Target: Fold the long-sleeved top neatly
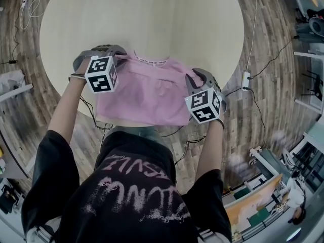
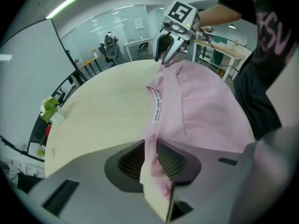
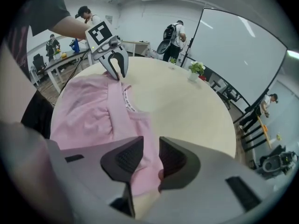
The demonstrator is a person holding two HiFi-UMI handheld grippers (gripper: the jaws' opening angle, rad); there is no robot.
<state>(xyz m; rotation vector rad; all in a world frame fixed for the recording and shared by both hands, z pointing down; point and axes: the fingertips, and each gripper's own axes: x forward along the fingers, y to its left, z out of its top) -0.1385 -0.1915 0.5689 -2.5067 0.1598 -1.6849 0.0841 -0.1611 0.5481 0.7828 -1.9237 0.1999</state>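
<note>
Head view: pink long-sleeved top [image 1: 147, 92] lies flat on the round cream table [image 1: 152, 19], at the rim nearest the person. Its lower edge runs along that rim. It is already folded to a rough rectangle, wider than it is deep, so the long axis runs side to side from one gripper to the other. The neckline [image 1: 151, 61], with its white printed tape, points away from the person toward the table centre.

Left gripper [image 1: 123, 58] sits at the far-left corner of the top, beside the neckline, pointing steeply down. Left gripper view: jaws stand apart and released. A fold of pink cloth hangs loose in the gap, and the ribbed pads do not pinch it.

Right gripper [image 1: 192, 80] sits at the right-hand edge of the top, also pointing steeply down. Right gripper view: jaws likewise parted and let go, with the pink edge lying under and between them and a clear gap on both sides.

Each gripper view shows the other gripper across the garment, low over the cloth.
</note>
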